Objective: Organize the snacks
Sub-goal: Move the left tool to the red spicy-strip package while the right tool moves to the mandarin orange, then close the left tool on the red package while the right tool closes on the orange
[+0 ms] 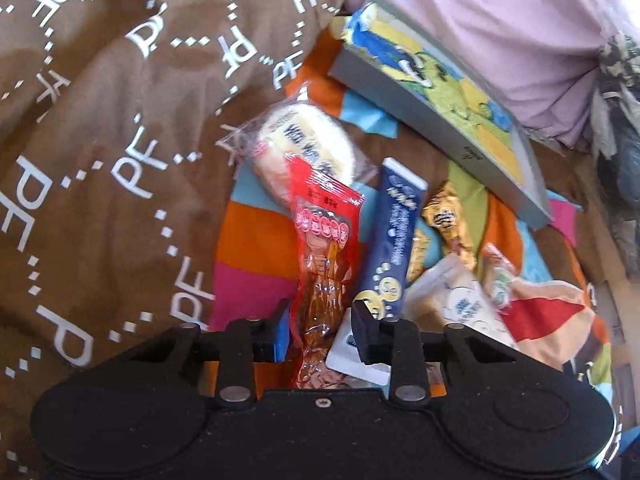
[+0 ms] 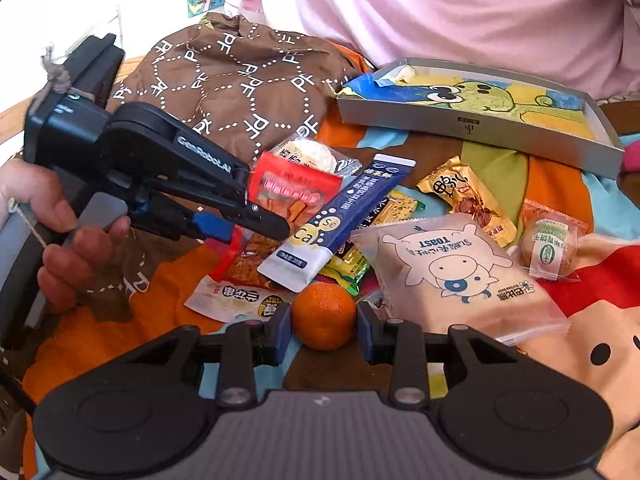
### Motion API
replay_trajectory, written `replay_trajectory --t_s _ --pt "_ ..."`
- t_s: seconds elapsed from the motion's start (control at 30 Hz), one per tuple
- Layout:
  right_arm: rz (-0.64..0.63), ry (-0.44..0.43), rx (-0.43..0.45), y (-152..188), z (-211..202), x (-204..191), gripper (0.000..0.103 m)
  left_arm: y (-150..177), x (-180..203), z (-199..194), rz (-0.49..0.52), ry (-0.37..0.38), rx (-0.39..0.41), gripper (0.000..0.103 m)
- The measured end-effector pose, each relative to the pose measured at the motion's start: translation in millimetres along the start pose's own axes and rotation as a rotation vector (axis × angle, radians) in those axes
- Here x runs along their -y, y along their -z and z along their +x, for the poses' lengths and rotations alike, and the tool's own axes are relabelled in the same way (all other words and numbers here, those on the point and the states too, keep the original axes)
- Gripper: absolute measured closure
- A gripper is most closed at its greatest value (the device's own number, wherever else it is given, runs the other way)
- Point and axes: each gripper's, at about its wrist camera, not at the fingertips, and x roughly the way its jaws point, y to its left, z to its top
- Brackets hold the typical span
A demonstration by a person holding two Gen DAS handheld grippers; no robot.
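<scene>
A red snack packet (image 1: 324, 256) with orange-brown contents runs between the fingers of my left gripper (image 1: 320, 320), which is shut on its lower part. The right wrist view shows that gripper (image 2: 248, 232), held in a person's hand (image 2: 68, 248), with the red packet (image 2: 296, 192) tilted up. My right gripper (image 2: 322, 322) is shut on a small mandarin (image 2: 323, 312), its pads against both sides. A blue stick pack (image 2: 340, 216) and a round bun packet (image 2: 316, 152) lie beside the red packet.
A grey tray (image 2: 460, 130) with a cartoon bottom sits at the back right. A brown patterned bag (image 2: 232, 92) lies at the back left. A toast pack (image 2: 456, 276), a gold packet (image 2: 468, 196) and a small cake (image 2: 550, 248) lie on the colourful cloth.
</scene>
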Motion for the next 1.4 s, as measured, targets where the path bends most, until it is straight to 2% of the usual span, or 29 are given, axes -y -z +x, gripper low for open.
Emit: replay_trajectory --t_s 0.2,0.4,0.5,0.63,0.8,0.97,1.2,1.4 --pt "0.048 0.005 0.000 -3 -2 7 0.065 -1 14 -11 0.046 0.081 0.034 0.076" --pt "0.052 0.006 -0.009 -2 -1 6 0.064 0 19 2 0.095 0.060 0.018 0.076" --pt "0.053 0.004 -0.009 -3 -1 6 0.064 -3 13 13 0.061 0.057 -0.012 0.076" --pt "0.055 0.004 -0.007 -3 -2 5 0.064 -3 3 23 -0.029 0.110 -0.069 0.076" --pt "0.058 0.011 -0.005 -4 -1 6 0.064 1 10 32 0.036 0.091 -0.122 0.070" --pt "0.057 0.015 -0.007 -3 -1 5 0.064 1 9 35 0.040 0.095 -0.131 0.067" --pt "0.056 0.029 -0.010 -2 -4 5 0.064 4 25 23 0.124 0.058 -0.100 0.067" --pt "0.018 0.083 -0.003 -3 -16 2 0.065 4 29 2 0.131 0.129 -0.067 0.067"
